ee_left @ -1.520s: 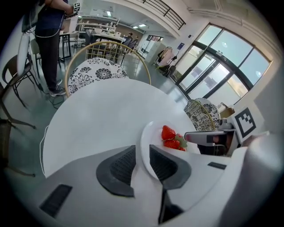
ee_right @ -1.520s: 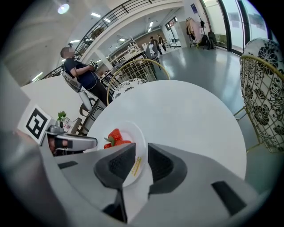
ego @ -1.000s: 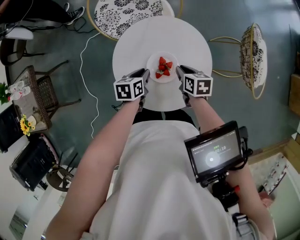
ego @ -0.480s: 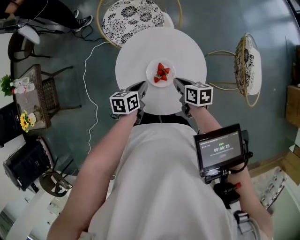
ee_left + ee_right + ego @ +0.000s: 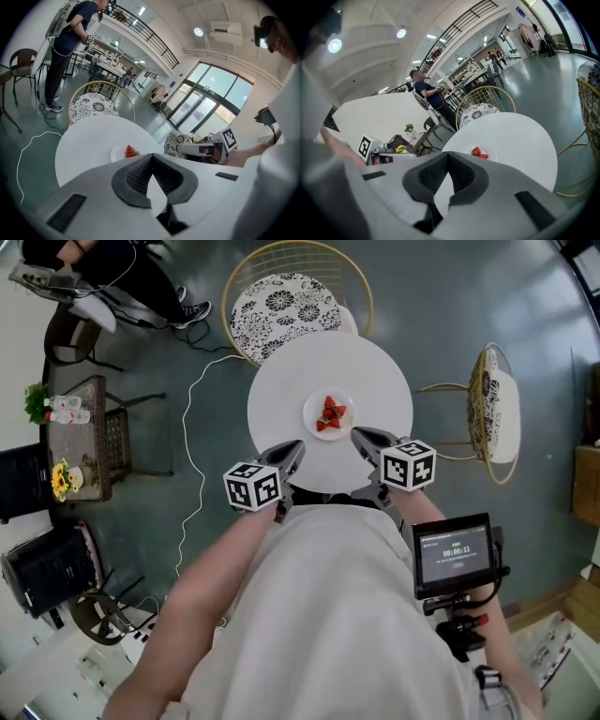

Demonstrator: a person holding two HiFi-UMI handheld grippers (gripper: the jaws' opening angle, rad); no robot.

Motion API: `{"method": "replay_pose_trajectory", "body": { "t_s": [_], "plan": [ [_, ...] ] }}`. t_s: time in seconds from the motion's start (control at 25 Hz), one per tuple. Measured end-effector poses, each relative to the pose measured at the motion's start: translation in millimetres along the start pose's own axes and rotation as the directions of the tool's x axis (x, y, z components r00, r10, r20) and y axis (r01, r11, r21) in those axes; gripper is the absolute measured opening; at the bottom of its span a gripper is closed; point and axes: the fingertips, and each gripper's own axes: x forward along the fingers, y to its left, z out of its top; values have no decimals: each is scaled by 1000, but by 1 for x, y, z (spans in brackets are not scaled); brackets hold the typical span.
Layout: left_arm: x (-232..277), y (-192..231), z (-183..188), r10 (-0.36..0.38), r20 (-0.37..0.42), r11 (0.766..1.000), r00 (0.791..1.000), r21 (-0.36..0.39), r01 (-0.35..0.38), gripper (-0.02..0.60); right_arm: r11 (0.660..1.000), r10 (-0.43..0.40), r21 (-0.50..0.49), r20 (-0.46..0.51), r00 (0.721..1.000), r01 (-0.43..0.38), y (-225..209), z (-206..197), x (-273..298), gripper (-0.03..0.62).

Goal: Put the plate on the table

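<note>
Fingers [image 5: 133,176] of the left gripper [image 5: 150,156] are clenched tip to tip, with nothing between them. Fingers [image 5: 427,179] of the right gripper [image 5: 447,153] are likewise pressed together and empty.

Position, head view:
- The plate [image 5: 329,414] lies flat on the round white bench [image 5: 281,381], near its centre.
- Strawberries [image 5: 331,413] lie on the plate.
- The left gripper [image 5: 289,453] and the right gripper [image 5: 358,436] hover over the near edge of the bench, one on each side of the plate. Neither touches it.

Both gripper views show the plate [image 5: 121,151] [image 5: 487,151] ahead of the closed tips, with the strawberries [image 5: 131,151] [image 5: 478,153] on it.

A wire chair [image 5: 286,301] with a patterned cushion stands at the far side of the bench. A second chair [image 5: 494,413] stands to the right, apart from it.
</note>
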Motion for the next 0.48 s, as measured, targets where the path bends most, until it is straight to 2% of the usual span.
{"method": "replay_pose_trajectory", "body": {
  "t_s": [0.12,0.24,0.36,0.48],
  "plan": [
    [-16,-11,8,-7,46,1000,999,31,5,5,1000,14,-12,28,1000,-14,13,1,-16,5],
    [-33,-29,11,-29,79,995,996,94,22,5,999,30,-36,44,999,-29,31,-4,-33,5],
    [-42,-40,9,-49,86,987,995,159,35,5,997,40,-63,56,998,-36,42,-8,-43,5],
    [-39,-45,12,-67,96,982,993,183,48,5,997,30,-72,62,998,-26,38,-7,-47,5]
  ]
}}
